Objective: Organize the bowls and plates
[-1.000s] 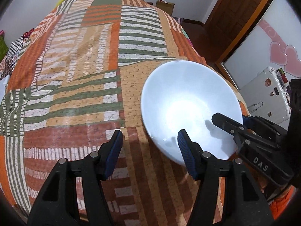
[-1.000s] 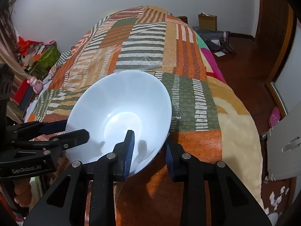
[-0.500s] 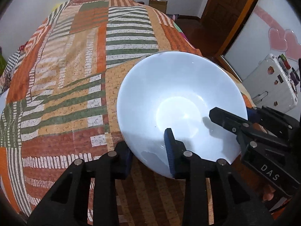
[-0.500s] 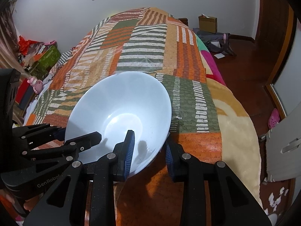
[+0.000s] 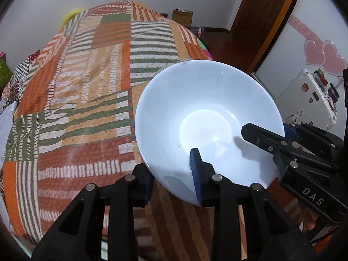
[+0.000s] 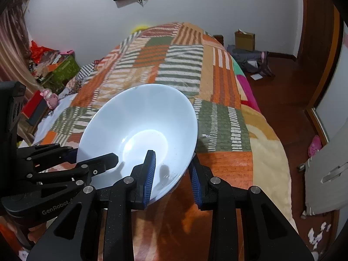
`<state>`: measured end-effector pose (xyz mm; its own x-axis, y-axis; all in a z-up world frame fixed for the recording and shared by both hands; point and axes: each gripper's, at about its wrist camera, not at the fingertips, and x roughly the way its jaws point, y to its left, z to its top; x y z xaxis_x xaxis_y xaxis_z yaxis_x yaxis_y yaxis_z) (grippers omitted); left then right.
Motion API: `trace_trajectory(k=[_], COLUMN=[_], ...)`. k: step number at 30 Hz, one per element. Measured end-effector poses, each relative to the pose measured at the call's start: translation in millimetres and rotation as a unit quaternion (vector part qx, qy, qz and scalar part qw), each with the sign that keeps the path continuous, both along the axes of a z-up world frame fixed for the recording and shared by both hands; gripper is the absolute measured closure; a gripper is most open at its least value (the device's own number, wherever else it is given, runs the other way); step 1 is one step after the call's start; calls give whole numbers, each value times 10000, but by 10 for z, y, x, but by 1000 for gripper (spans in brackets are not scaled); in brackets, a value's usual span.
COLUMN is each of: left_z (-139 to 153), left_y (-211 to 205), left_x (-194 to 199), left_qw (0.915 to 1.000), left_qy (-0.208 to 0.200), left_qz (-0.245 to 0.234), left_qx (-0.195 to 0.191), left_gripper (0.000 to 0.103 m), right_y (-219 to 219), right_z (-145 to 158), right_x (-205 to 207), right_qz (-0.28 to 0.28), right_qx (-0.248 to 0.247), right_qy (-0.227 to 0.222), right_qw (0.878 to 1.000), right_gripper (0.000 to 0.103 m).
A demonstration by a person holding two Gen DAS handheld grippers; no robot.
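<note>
- The bowl (image 5: 208, 126) is pinched at its near rim by both grippers and looks tilted, with its far rim seeming clear of the bedspread (image 5: 87, 108).
- The left gripper (image 5: 171, 176) is clamped on the rim: one blue pad inside the bowl, the other beneath the wall.
- The right gripper (image 6: 171, 174) grips the rim just beside it in the same manner (one finger inside, one under the outer wall).
- No plates or other bowls show in either view, so where this one belongs cannot be told.
- To carry it well, I would raise both hands at the same pace; if one leads, the rim will likely twist in the pads.
- Smooth glazed ware probably slides easily on a shallow pinch, so a firm, steady squeeze matters more than speed.
- Levelling the bowl before travelling should lessen the pull on the two grip points, which sit close together on one side.
- The bed's edge is near on the right, with hard floor (image 6: 289, 100) below; keeping the path over the bedspread seems the safer course.
</note>
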<state>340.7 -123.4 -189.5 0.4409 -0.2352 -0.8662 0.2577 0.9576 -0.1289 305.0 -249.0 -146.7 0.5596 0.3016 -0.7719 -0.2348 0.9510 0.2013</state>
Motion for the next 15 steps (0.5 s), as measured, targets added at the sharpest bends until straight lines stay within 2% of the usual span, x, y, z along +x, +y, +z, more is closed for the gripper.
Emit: trace_trajectory(k=[15], left_z=[540], left_y=[346], left_x=[-646], left_qw=[9988], left_qy=[-438], left_qz=[208], left_qx=[-84], left_gripper=[72], right_y=[356], right_z=[361], right_x=[-416], right_qz=[217], right_qx=[8], right_qy=[-397], right_qw=[9990], right_gripper=[75])
